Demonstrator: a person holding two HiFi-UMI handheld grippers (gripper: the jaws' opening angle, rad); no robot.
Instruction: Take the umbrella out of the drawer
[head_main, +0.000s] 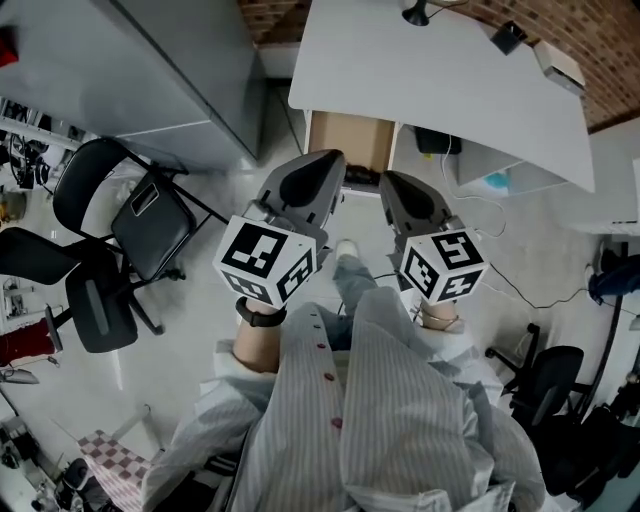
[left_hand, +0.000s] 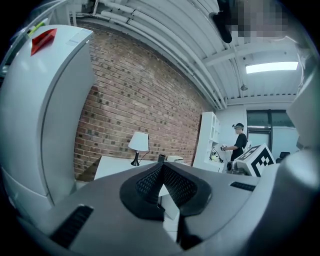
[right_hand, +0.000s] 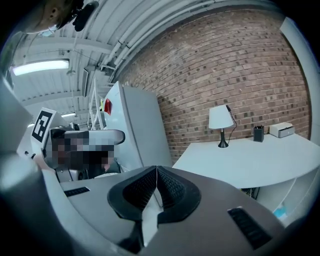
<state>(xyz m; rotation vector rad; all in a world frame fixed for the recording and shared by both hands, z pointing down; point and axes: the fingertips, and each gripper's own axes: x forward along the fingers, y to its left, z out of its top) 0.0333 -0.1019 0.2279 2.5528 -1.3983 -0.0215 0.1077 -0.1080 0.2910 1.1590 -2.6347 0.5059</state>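
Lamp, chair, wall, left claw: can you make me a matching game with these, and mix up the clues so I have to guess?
Things:
1. lamp
2. office chair
3. wall
4. left claw

Clues:
A. black
B. shut, nothing in it
C. standing on the white desk
D. made of bricks

Right pairs: 1-C, 2-A, 3-D, 4-B.
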